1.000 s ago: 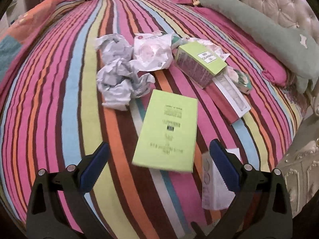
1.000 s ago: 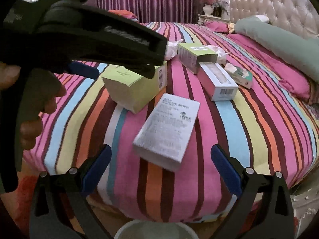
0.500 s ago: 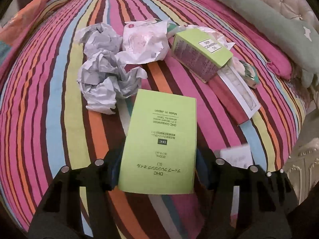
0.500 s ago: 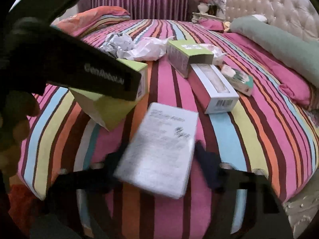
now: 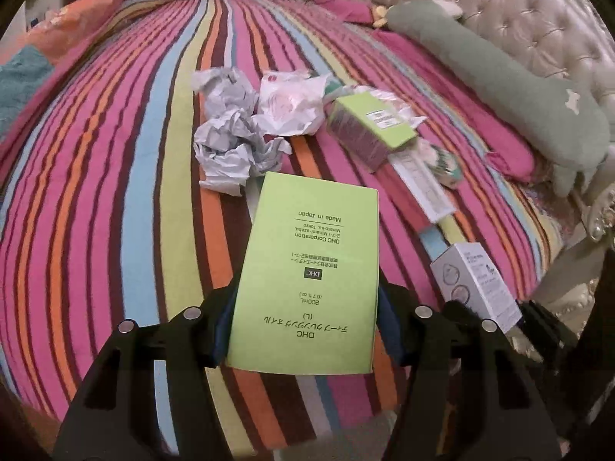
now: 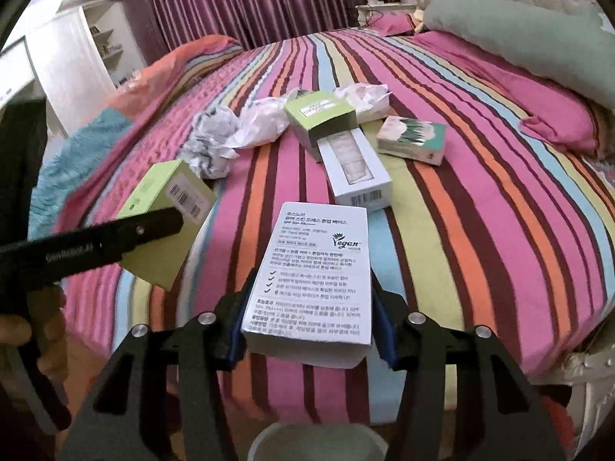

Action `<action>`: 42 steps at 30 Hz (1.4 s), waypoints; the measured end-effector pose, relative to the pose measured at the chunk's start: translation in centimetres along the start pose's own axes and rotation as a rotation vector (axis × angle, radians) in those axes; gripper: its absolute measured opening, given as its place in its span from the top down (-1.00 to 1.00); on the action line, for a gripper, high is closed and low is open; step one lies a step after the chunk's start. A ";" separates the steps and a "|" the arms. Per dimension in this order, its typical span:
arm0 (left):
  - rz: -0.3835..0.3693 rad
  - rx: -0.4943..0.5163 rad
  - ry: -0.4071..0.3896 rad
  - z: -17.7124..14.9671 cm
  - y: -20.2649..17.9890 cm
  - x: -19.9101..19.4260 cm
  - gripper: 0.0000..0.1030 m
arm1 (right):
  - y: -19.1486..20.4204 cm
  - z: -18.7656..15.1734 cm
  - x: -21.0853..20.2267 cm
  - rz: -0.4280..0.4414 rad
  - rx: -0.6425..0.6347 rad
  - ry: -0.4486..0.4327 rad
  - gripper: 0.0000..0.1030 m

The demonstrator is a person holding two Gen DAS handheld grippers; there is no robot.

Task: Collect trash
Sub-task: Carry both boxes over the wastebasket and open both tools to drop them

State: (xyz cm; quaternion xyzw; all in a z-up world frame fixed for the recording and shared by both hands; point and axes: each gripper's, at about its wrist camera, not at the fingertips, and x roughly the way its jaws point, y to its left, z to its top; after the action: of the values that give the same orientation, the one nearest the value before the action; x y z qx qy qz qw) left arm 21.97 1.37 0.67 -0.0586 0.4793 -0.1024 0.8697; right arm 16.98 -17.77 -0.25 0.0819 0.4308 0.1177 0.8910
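My L wrist cam sits low, near the striped bed [image 5: 115,192], facing the headboard [image 5: 519,19]. R cam alike; both share the crumpled paper [image 5: 230,146] mid-frame.

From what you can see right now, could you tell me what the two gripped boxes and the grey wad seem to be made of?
Green box: thin matte printed cardboard, judging by its crisp folded edges. White box: similar card, perhaps slightly glossier. Grey wad: crumpled paper, sharply creased.

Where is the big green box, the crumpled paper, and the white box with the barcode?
Big lime-green cardboard box [image 5: 307,272]: left wrist view, printed top face.
Crumpled grey-white paper [image 5: 230,150]: left wrist view, middle.
Long white box with barcode [image 6: 355,169]: right wrist view, top face.
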 end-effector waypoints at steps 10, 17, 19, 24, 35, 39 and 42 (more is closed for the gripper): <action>-0.085 0.008 0.060 -10.3 -2.2 -5.2 -0.15 | -2.1 -6.2 -6.2 0.106 0.070 0.134 0.04; -0.059 -0.003 0.273 -19.0 -2.9 -2.3 -0.15 | -3.9 -12.4 -3.4 0.081 0.188 0.333 0.04; -0.039 0.004 0.323 -20.7 -3.1 -0.8 -0.15 | -3.8 -13.8 -2.2 0.071 0.193 0.396 0.04; -0.005 -0.004 0.466 -23.7 -3.2 3.1 -0.15 | -4.4 -16.1 0.8 0.056 0.239 0.530 0.04; 0.006 -0.095 0.702 -27.0 -2.5 9.8 -0.15 | -8.4 -21.0 8.0 0.099 0.515 0.788 0.04; 0.011 -0.150 0.749 -27.7 -2.4 12.0 -0.15 | -8.5 -22.1 9.8 0.083 0.537 0.841 0.04; 0.013 -0.177 0.770 -28.3 -2.4 13.2 -0.15 | -8.9 -22.6 10.8 0.087 0.566 0.863 0.04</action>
State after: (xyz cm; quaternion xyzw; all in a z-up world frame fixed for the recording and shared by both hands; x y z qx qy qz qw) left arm 4.63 -4.16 -24.78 -0.0876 0.7776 -0.0697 0.6187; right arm 6.96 -22.24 -24.47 0.2818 0.7701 0.0566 0.5695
